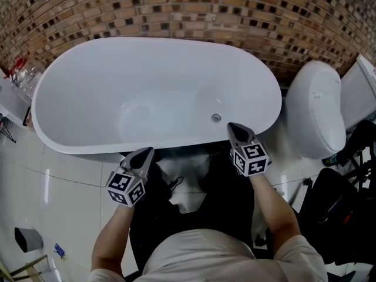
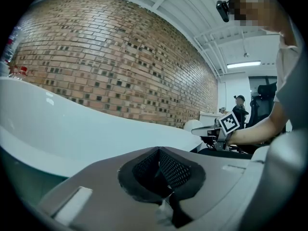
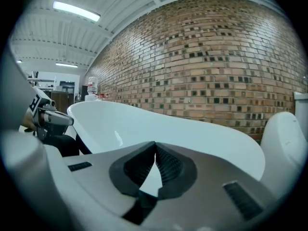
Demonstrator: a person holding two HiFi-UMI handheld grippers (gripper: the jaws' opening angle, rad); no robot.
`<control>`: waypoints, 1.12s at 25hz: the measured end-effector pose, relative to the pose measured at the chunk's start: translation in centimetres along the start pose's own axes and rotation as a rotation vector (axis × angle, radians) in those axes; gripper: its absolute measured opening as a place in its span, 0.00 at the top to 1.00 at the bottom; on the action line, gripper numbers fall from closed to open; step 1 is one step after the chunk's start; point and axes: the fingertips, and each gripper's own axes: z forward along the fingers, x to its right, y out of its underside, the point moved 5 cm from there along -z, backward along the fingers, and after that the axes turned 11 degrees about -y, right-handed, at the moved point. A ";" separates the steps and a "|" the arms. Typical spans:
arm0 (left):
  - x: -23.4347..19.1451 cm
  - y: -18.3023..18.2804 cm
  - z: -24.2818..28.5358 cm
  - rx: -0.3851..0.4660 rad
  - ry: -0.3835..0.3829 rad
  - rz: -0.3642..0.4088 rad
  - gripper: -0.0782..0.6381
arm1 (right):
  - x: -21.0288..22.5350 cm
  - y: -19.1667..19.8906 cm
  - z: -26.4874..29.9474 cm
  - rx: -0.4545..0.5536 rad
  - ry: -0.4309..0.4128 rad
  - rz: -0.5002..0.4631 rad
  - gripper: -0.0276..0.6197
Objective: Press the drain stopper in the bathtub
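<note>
A white oval bathtub point(image 1: 88, 140) stands against a brick wall. Its round metal drain stopper point(image 1: 216, 117) sits on the tub floor toward the right end. My right gripper point(image 1: 237, 131) hovers at the tub's near rim, just right of and nearer than the stopper, its jaws shut with nothing between them. My left gripper point(image 1: 144, 156) hangs outside the near rim, well left of the stopper, also shut and empty. In the left gripper view the tub rim point(image 2: 72, 129) runs past the shut left gripper point(image 2: 159, 150). The right gripper view shows the tub's outer wall point(image 3: 183, 134) beyond the shut right gripper point(image 3: 155, 153).
A white toilet point(image 1: 320, 107) stands just right of the tub. A black chair and dark gear point(image 1: 346, 204) sit at the lower right. Plastic bottles point(image 1: 23, 72) rest on a white shelf at the left. The floor is glossy white tile point(image 1: 53, 198).
</note>
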 end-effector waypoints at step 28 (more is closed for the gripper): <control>0.1 1.3 0.2 -0.037 -0.014 0.013 0.88 | 0.0 0.7 0.8 -0.054 -0.035 0.014 0.93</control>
